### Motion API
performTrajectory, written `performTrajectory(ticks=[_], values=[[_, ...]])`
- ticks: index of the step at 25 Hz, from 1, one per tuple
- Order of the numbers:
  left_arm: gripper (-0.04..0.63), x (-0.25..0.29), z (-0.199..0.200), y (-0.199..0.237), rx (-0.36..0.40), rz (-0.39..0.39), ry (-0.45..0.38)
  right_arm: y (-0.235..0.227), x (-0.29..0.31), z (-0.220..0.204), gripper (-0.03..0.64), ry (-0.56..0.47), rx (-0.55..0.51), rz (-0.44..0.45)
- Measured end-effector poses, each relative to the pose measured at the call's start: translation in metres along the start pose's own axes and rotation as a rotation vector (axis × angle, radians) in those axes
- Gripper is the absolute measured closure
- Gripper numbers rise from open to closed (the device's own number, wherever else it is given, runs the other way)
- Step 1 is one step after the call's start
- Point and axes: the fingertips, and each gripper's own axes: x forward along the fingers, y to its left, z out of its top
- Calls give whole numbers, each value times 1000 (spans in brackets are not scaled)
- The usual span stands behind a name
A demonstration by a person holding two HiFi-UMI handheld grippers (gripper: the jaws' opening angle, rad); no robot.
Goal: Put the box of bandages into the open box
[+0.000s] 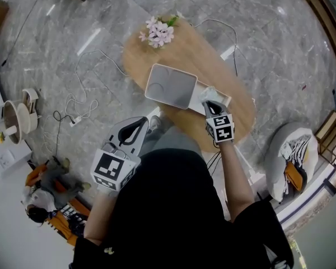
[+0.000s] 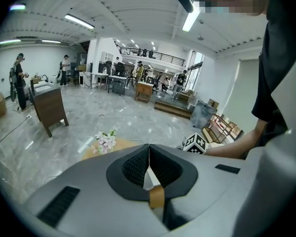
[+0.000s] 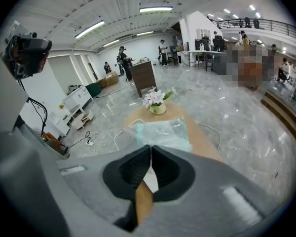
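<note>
A white box (image 1: pixel 169 86) with rounded corners lies on the oval wooden table (image 1: pixel 241 108). At its right side sits a pale green, see-through packet (image 1: pixel 208 94), also seen as a crinkled packet (image 3: pixel 163 132) just beyond my right jaws. Whether it lies inside an open tray I cannot tell. My right gripper (image 1: pixel 212 106) hovers over the packet's near edge; its jaws (image 3: pixel 151 154) meet with nothing between them. My left gripper (image 1: pixel 140 123) hangs off the table's near-left edge, close to my body, jaws (image 2: pixel 149 154) together and empty.
A pot of pink and white flowers (image 1: pixel 159 31) stands at the table's far end. Cables (image 1: pixel 84 102) trail over the marble floor at left. A beanbag (image 1: pixel 288 161) and a wire rack (image 1: pixel 331 133) stand at right. People stand far off in the hall.
</note>
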Motion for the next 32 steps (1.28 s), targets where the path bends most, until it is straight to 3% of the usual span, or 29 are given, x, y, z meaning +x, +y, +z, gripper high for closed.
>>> performTrajectory(ticks=[32], values=[[584,-5,-64,-5,-97,92,139,-33,143,-106,611,328,-26,69]])
